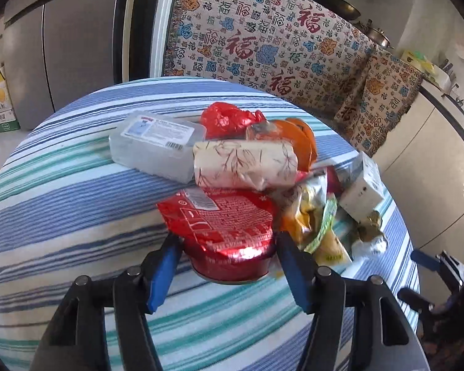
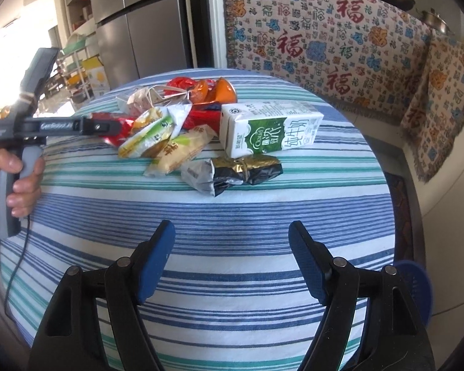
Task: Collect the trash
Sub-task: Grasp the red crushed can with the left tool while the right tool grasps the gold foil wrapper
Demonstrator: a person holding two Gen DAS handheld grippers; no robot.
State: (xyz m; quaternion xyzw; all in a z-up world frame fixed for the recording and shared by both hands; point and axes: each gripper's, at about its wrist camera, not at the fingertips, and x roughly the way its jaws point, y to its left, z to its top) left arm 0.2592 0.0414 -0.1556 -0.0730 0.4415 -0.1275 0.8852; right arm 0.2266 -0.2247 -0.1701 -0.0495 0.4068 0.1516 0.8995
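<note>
A pile of trash lies on the round striped table (image 2: pixel 232 204). My left gripper (image 1: pixel 225 247) is shut on a red instant-noodle cup (image 1: pixel 222 216), its blue pads pressed on both sides near the base, which faces the camera. Behind the cup lie a clear plastic box (image 1: pixel 157 142), a white leaf-print roll (image 1: pixel 244 160), a red bag (image 1: pixel 229 117) and an orange wrapper (image 1: pixel 297 136). My right gripper (image 2: pixel 232 232) stands open over bare cloth, holding nothing. Ahead of it are a green-and-white milk carton (image 2: pixel 269 126), a black-and-gold wrapper (image 2: pixel 238 173) and yellow-green snack packets (image 2: pixel 151 133).
A hand (image 2: pixel 15 179) holds the left gripper's handle at the left edge of the right wrist view. A patterned blanket (image 2: pixel 324 46) drapes the counter behind the table. A steel fridge (image 2: pixel 145 31) stands at the back left. A blue basket rim (image 2: pixel 414 287) shows at the lower right.
</note>
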